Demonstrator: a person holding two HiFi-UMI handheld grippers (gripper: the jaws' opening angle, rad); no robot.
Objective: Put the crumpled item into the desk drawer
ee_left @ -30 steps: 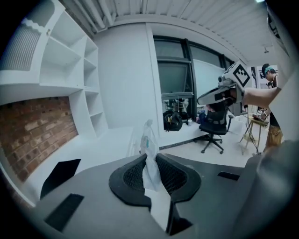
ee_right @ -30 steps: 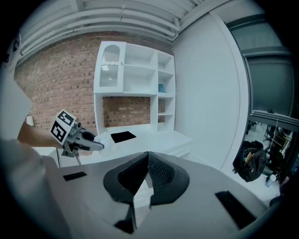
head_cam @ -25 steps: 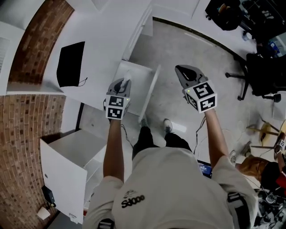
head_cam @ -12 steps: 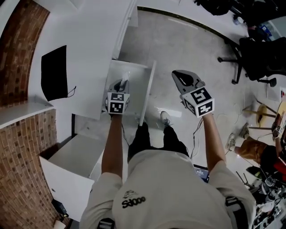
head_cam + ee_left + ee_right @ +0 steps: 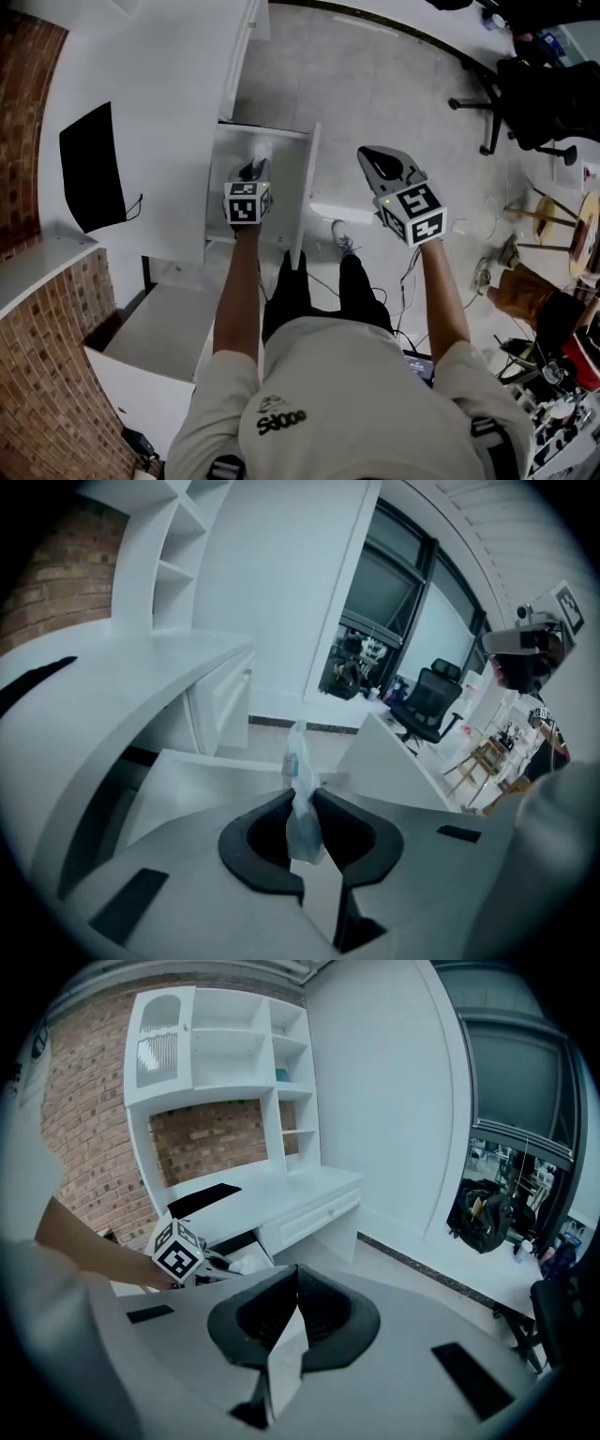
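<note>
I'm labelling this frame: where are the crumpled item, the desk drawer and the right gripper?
crumpled item [image 5: 303, 803]: left gripper view, its pinched middle.
desk drawer [image 5: 286, 202]: head view, bare drawer bottom.
right gripper [image 5: 296, 1279]: right gripper view, where its shut jaw tips meet.

In the head view, the left hand-held gripper [image 5: 256, 166] hides all but the white tip of the crumpled item [image 5: 262, 149].

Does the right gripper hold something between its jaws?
No, the jaws of the right gripper are pressed together with nothing between them.
</note>
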